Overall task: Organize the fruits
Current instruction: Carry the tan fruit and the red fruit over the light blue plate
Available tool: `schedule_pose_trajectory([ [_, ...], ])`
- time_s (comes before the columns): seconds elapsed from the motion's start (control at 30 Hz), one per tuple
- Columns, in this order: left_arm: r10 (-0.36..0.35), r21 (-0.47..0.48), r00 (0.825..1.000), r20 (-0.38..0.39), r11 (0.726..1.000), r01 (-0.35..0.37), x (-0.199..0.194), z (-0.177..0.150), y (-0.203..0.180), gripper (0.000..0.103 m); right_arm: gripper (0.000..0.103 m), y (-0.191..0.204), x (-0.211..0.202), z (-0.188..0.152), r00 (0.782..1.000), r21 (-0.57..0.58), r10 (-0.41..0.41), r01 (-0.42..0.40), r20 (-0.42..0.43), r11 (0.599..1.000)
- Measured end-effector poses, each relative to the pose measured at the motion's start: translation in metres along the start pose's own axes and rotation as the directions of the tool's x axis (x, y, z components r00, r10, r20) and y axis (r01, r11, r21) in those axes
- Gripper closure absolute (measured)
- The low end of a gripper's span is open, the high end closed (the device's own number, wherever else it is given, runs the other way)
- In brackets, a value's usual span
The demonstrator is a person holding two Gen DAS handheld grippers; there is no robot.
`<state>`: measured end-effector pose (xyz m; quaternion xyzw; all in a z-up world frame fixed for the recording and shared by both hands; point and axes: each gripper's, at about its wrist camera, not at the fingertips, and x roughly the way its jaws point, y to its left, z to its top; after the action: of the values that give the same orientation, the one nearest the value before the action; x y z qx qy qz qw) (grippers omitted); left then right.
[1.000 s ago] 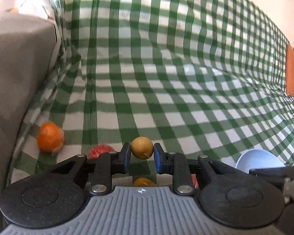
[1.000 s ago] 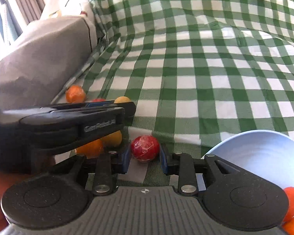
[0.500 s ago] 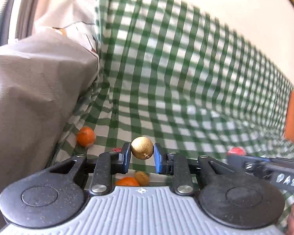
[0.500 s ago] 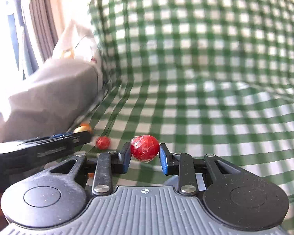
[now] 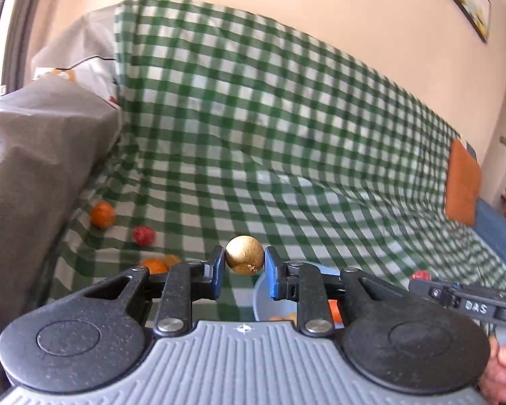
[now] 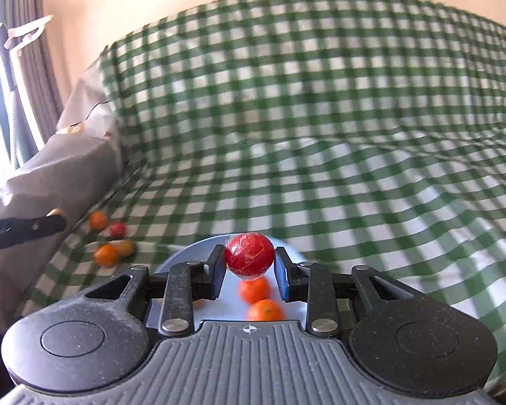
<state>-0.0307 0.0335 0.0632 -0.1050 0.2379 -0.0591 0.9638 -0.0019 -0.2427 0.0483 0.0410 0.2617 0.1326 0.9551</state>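
We see the left gripper (image 5: 244,271) with its fingers (image 5: 216,275) closed most of the way, pinching a golden-brown fruit (image 5: 244,254) held above the near rim of the pale blue bowl (image 5: 260,298). The right gripper (image 6: 249,270) has its fingers (image 6: 282,281) drawn in on a red fruit (image 6: 249,259), raised over the bowl (image 6: 185,258), where two oranges (image 6: 254,290) lie. More fruit sits on the checked sofa cover (image 6: 320,175) near its left edge, beside the grey armrest (image 5: 33,168).

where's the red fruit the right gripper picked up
In the right wrist view the red fruit sits clamped in the right hand-held gripper, held above the pale blue bowl with two orange fruits below.
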Motion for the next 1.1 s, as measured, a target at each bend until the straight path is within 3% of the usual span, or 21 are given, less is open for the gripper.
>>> schedule_pose_trajectory([
  [0.2,0.021,0.119,0.999,-0.047,0.993,-0.015,0.023,-0.012,-0.020,0.075,0.071,-0.023,0.007,-0.014,0.998,0.041,-0.041,0.043,-0.047,0.998],
  [0.4,0.030,0.160,0.996,-0.088,0.987,-0.015,0.040,-0.021,-0.024,0.075,0.071,-0.012,0.013,-0.014,0.999,0.037,-0.022,0.024,-0.046,0.999],
  [1.1,0.021,0.235,0.994,-0.109,0.972,0.005,0.047,-0.028,-0.033,0.075,0.071,-0.004,0.022,-0.019,0.997,0.006,-0.009,0.009,-0.078,1.000],
])
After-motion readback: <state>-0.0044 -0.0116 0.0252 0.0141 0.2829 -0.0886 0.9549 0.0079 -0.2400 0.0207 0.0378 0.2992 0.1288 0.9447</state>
